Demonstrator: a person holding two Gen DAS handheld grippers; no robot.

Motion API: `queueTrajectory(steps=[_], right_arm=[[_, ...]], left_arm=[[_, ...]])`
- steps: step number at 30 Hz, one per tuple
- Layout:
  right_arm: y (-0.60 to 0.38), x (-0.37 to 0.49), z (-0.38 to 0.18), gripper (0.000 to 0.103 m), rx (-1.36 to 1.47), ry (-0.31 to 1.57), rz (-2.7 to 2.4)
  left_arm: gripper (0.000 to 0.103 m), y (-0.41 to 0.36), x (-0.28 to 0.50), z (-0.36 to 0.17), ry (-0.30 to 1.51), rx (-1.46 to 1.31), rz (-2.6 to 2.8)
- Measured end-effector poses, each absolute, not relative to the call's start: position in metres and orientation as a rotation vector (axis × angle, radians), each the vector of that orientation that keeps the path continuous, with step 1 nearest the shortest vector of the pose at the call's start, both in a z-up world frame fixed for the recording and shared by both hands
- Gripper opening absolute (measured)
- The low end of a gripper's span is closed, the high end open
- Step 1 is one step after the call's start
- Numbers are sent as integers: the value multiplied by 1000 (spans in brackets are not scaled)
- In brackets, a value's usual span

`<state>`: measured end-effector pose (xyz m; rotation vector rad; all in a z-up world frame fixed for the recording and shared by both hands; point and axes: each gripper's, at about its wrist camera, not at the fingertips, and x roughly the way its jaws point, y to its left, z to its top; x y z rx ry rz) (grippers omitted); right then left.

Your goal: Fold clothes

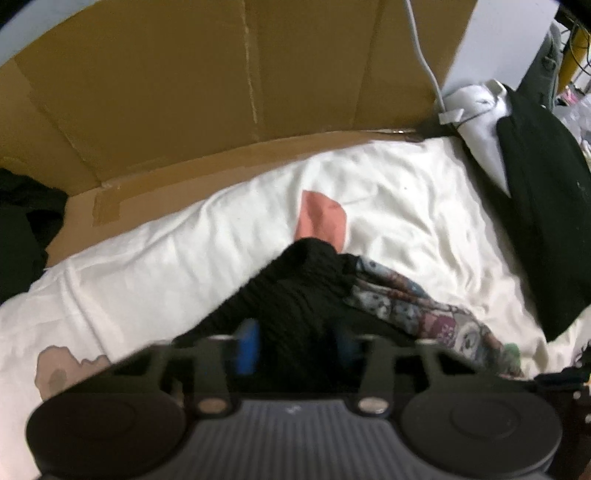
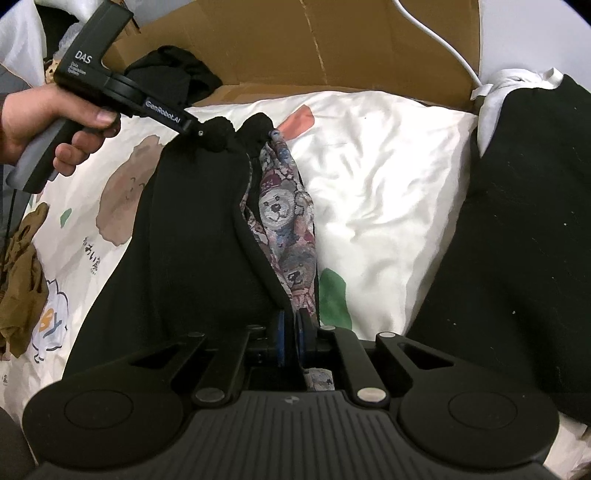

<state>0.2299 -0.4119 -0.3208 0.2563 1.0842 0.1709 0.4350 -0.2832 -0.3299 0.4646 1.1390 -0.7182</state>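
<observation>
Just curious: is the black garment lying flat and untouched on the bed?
No, both grippers hold the black garment bunched above the sheet.

A bed with a white sheet [image 2: 388, 177] printed with brown, green and pink cartoon shapes fills the scene. Behind it stands a large flattened cardboard sheet [image 1: 221, 85], creased and taped, leaning upright against a pale wall [image 2: 535, 33]. A white cable [image 2: 436, 37] hangs down over the cardboard. Dark bedding [image 2: 517, 240] lies along the right edge, under even indoor light
</observation>
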Motion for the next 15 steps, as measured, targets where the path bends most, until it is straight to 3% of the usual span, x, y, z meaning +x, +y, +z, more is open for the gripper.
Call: queueTrajectory(steps=[3,15], right_arm=[[-416,227,-320,5,270,1077,171],[-428,215,-310,2,263,1046,154]], left_arm=[[20,-282,434,-321,1110,427,-727],[19,-300,434,-319,1040,403,-668]])
